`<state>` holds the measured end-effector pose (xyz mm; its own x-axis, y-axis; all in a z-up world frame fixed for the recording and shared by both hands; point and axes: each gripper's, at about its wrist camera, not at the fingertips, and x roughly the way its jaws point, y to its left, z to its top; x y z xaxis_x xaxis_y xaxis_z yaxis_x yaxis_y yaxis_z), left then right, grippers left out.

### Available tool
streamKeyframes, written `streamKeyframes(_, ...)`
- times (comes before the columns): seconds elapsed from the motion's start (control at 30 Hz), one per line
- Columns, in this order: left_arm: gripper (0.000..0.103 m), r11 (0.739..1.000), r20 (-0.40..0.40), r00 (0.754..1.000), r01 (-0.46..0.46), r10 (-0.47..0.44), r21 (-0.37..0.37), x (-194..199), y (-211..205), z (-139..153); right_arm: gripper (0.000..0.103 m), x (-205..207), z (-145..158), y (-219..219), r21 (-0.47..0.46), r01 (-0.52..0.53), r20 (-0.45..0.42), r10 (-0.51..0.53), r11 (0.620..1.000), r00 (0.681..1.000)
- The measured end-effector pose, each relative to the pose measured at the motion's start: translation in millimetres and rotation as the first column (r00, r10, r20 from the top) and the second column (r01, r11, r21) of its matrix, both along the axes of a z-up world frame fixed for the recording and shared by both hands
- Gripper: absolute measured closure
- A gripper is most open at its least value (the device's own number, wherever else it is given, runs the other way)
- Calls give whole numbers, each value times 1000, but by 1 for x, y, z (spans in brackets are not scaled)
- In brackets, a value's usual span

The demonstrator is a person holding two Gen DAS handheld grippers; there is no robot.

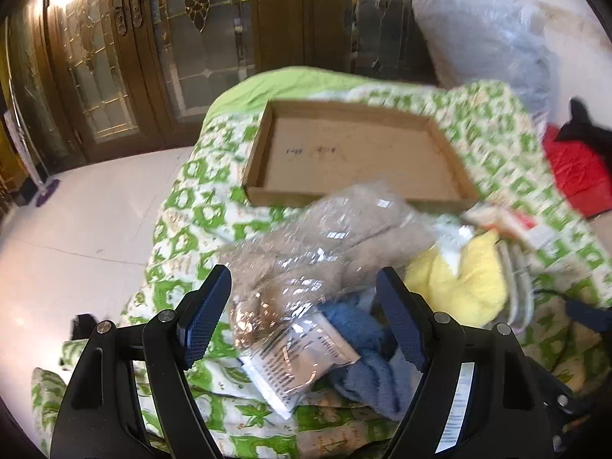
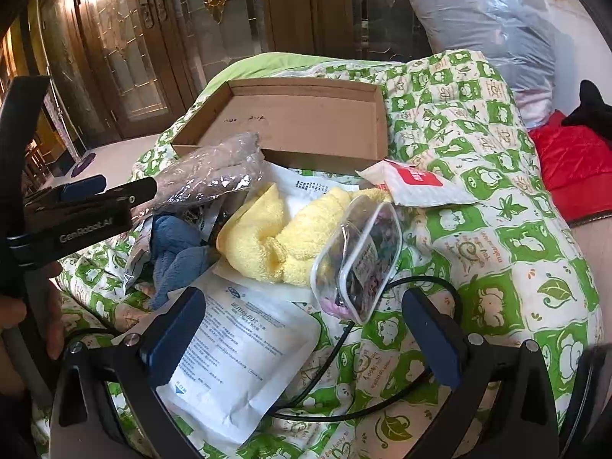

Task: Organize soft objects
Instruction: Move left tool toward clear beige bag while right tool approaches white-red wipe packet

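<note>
A heap of soft things lies on a green-and-white quilt in front of an empty cardboard tray. My left gripper is open above a beige plush in clear plastic and a blue cloth; nothing is pinched. From the right wrist view the left gripper shows at the left, a hand below it. My right gripper is open over a white printed packet, a black cable and a clear zip pouch. A yellow towel lies in the middle.
A white and red packet lies by the tray's near right corner. A red jacket and a big plastic-wrapped bundle sit at the right. Wooden glass doors stand behind. Pale floor drops off left of the bed.
</note>
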<state>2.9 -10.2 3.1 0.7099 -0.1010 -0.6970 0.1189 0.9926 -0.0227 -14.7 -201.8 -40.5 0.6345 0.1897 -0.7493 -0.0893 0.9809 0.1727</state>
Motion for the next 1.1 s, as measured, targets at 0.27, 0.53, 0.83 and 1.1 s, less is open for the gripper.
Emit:
streamKeyframes(0.27,24,992,66,998,17,-9,-127,-6,15,17,0,1,4,-9,1,23,29,-23,1000,999)
streamKeyframes(0.53,24,993,20,999,45,-43,-111,-2,7,8,0,20,2,-33,29,-13,-81,15,1000,997)
streamKeyframes(0.83,24,992,-26,991,129,-130,-10,-2,-22,-4,0,32,19,-67,119,6,-150,12,993,989)
streamKeyframes(1.1,24,990,-30,990,141,-141,4,-1,-27,-6,0,61,33,-84,115,-67,-235,92,991,968)
